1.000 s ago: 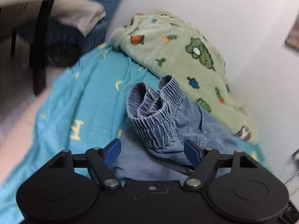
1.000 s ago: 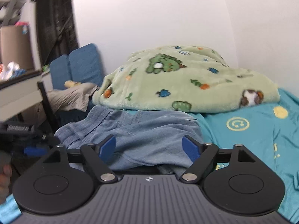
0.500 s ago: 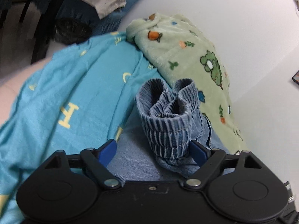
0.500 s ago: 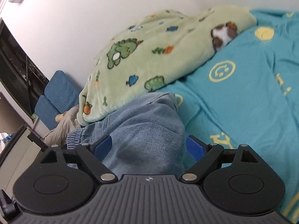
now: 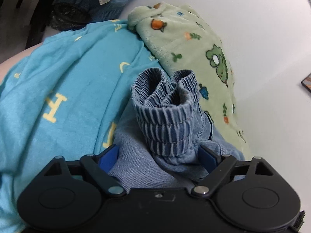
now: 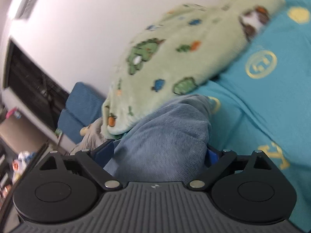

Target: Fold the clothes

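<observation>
The left gripper (image 5: 158,156) stood wide apart around the bunched elastic waistband of the denim garment (image 5: 167,116). The right gripper (image 6: 160,153) was opening, jaws flanking its folded end. The garment lay on the teal bedsheet (image 5: 64,73) beside a green blanket (image 5: 186,46).

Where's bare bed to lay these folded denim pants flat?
Bare teal sheet lies left of the denim pants in the left wrist view, out to the bed's edge. It is crowded on their other side: the green fleece blanket lies against them along the wall.
</observation>
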Demonstrator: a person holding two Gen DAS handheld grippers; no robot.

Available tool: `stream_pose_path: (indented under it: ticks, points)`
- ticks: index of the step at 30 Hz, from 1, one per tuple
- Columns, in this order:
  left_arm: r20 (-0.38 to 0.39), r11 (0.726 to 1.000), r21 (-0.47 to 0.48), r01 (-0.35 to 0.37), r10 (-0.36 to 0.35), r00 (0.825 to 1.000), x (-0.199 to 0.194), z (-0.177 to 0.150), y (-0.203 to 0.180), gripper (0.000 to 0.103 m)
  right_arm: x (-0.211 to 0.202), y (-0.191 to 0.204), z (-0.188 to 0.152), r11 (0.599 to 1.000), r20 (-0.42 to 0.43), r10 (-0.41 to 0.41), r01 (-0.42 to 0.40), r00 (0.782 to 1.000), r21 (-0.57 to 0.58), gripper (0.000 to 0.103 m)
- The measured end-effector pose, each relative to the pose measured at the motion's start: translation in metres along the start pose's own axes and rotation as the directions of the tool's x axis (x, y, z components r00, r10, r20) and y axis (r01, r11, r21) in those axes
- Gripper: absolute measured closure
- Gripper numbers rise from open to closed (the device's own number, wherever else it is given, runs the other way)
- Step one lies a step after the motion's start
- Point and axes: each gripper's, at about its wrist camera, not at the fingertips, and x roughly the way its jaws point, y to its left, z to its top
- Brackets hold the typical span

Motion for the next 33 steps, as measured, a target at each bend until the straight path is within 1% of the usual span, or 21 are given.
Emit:
stream_pose_path:
  ticks: [1,4,5,6,7,8,9,10,11,12,13,14,15,19,22,25,27,29,33]
  points:
    - [-0.006,1.0,-0.003,-0.008,0.008,1.0,0.003,0.0,0.002,0.017,0.001,0.0,0.0,1.0,-0.003,-0.003,0.003,1.0,-0.011,0.008]
    - [-0.02,0.999,-0.032,-0.012,0.011,1.0,0.015,0.0,0.013,0.015,0.008,-0.016,-0.003,0.997,-0.029,-0.045,0.047,0.999,0.057,0.009]
    - [-0.019,0.999,-0.034,-0.01,0.009,1.0,0.017,0.0,0.015,0.016,0.01,-0.02,-0.005,0.996,-0.035,-0.059,0.062,0.998,0.064,0.015]
    - [-0.014,0.999,-0.033,-0.01,0.009,1.0,0.018,0.0,0.015,0.016,0.012,-0.023,-0.007,0.995,-0.04,-0.074,0.077,0.996,0.069,0.026]
    - [-0.008,1.0,-0.027,-0.016,0.016,1.0,0.018,-0.001,0.014,0.02,0.012,-0.022,-0.009,0.994,-0.03,-0.094,0.096,0.995,0.055,0.03]
    - [-0.002,0.999,-0.014,-0.03,0.03,1.0,0.017,-0.001,0.011,0.026,0.011,-0.019,-0.011,0.993,-0.016,-0.111,0.111,0.994,0.036,0.035]
    - [0.004,0.999,0.005,-0.045,0.045,0.999,0.015,-0.001,0.007,0.03,0.01,-0.015,-0.012,0.992,-0.003,-0.122,0.123,0.992,0.021,0.042]
    - [0.012,0.998,0.025,-0.055,0.055,0.998,0.014,-0.002,0.003,0.037,0.009,-0.011,-0.012,0.991,0.006,-0.131,0.131,0.991,0.01,0.045]
    - [0.021,0.997,0.042,-0.06,0.059,0.998,0.012,-0.002,0.0,0.045,0.007,-0.007,-0.013,0.99,0.014,-0.139,0.139,0.99,-0.002,0.05]
    - [0.03,0.996,0.055,-0.064,0.063,0.998,0.01,-0.003,-0.003,0.048,0.006,-0.002,-0.012,0.989,0.02,-0.146,0.146,0.989,-0.013,0.056]
    - [0.036,0.996,0.061,-0.069,0.066,0.997,0.008,-0.003,-0.005,0.053,0.004,0.002,-0.012,0.988,0.026,-0.152,0.153,0.988,-0.028,0.058]
    - [0.044,0.995,0.069,-0.071,0.068,0.997,0.006,-0.003,-0.008,0.056,0.004,0.007,-0.012,0.985,0.035,-0.166,0.167,0.986,-0.042,0.061]
    - [0.052,0.994,0.076,-0.073,0.069,0.996,0.003,-0.004,-0.011,0.057,0.001,0.013,-0.012,0.982,0.043,-0.174,0.177,0.984,-0.063,0.063]
    - [0.079,0.993,0.088,-0.073,0.067,0.995,-0.011,-0.004,-0.025,0.061,-0.01,0.035,-0.009,0.976,0.084,-0.182,0.19,0.98,-0.106,0.067]
    - [0.086,0.997,0.066,-0.029,0.024,0.996,-0.028,-0.001,-0.034,0.061,-0.026,0.053,-0.001,0.973,0.114,-0.174,0.189,0.978,-0.135,0.068]
    - [0.1,0.997,0.075,0.006,-0.014,0.995,-0.046,0.0,-0.049,0.061,-0.043,0.067,0.01,0.974,0.122,-0.16,0.177,0.979,-0.14,0.068]
    - [0.091,0.997,0.066,0.035,-0.041,0.995,-0.056,0.0,-0.059,0.061,-0.059,0.079,0.018,0.97,0.139,-0.154,0.176,0.978,-0.165,0.068]
    - [0.078,0.996,0.066,0.063,-0.069,0.995,-0.066,-0.003,-0.072,0.061,-0.074,0.091,0.027,0.965,0.165,-0.159,0.188,0.973,-0.18,0.069]
    - [0.082,0.99,0.084,0.116,-0.123,0.989,-0.089,-0.014,-0.105,0.061,-0.114,0.104,0.046,0.963,0.207,-0.149,0.189,0.967,-0.192,0.069]
